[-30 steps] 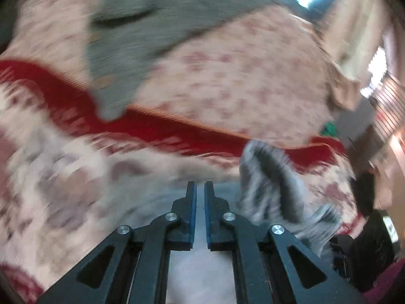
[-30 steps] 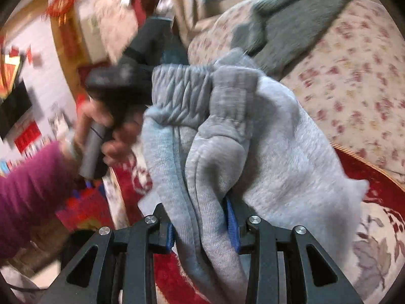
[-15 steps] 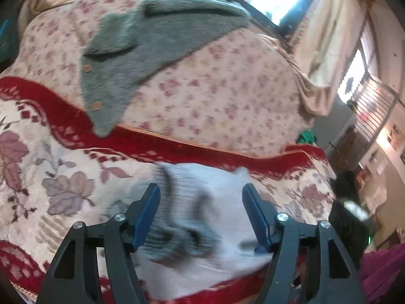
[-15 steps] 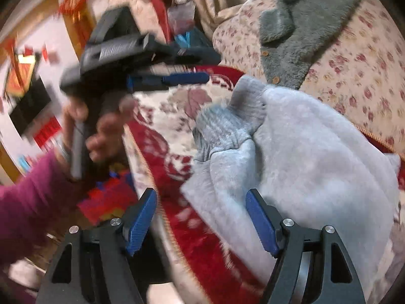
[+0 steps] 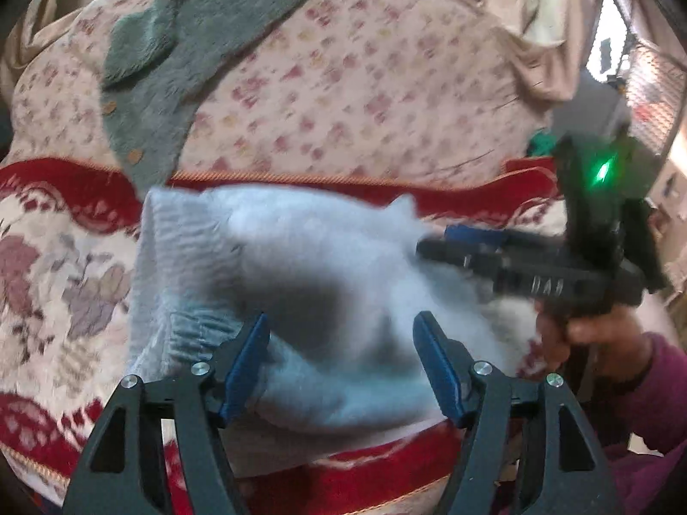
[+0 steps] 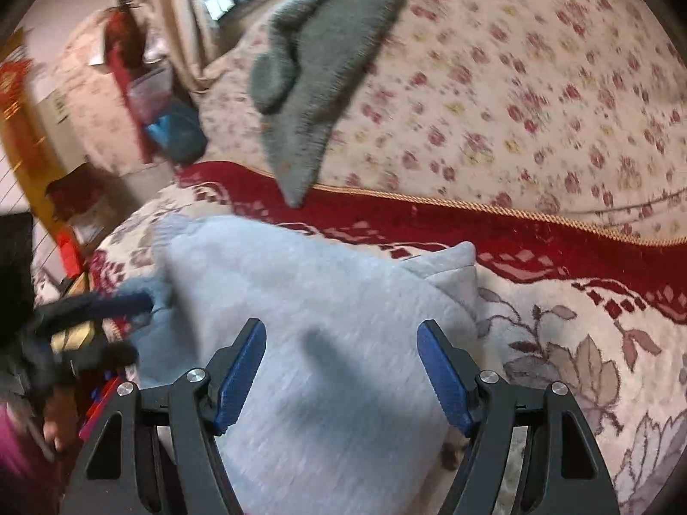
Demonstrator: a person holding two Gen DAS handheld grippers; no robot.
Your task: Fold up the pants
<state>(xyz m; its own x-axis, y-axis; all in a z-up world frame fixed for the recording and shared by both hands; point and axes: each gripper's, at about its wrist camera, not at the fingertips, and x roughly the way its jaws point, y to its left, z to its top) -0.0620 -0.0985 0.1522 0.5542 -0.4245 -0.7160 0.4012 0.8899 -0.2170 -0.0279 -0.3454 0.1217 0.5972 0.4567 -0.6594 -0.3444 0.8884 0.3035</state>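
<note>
The light grey sweatpants (image 5: 326, 283) lie in a folded heap on the sofa seat cover (image 5: 64, 283), with a ribbed band (image 5: 184, 236) at their left end. My left gripper (image 5: 340, 319) hovers open just in front of them, nothing pressed between its blue pads. In the right wrist view the pants (image 6: 300, 300) spread out below my right gripper (image 6: 340, 325), which is also open and holds nothing. From the left wrist, the right gripper (image 5: 446, 244) shows side-on at the pants' right end, held by a hand (image 5: 601, 334). The left gripper (image 6: 133, 326) is blurred at the pants' left edge.
A dark grey knitted cardigan (image 5: 180, 43) hangs over the floral backrest (image 5: 365, 86), its tip reaching the red border (image 6: 472, 231). The seat's front edge (image 5: 343, 472) is just below the pants. Curtains and furniture (image 6: 129, 64) stand to the left of the sofa.
Both grippers have opened and let go of the pants, which dropped from the air onto the seat as a folded heap. Both hands have drawn back a little from the cloth.
</note>
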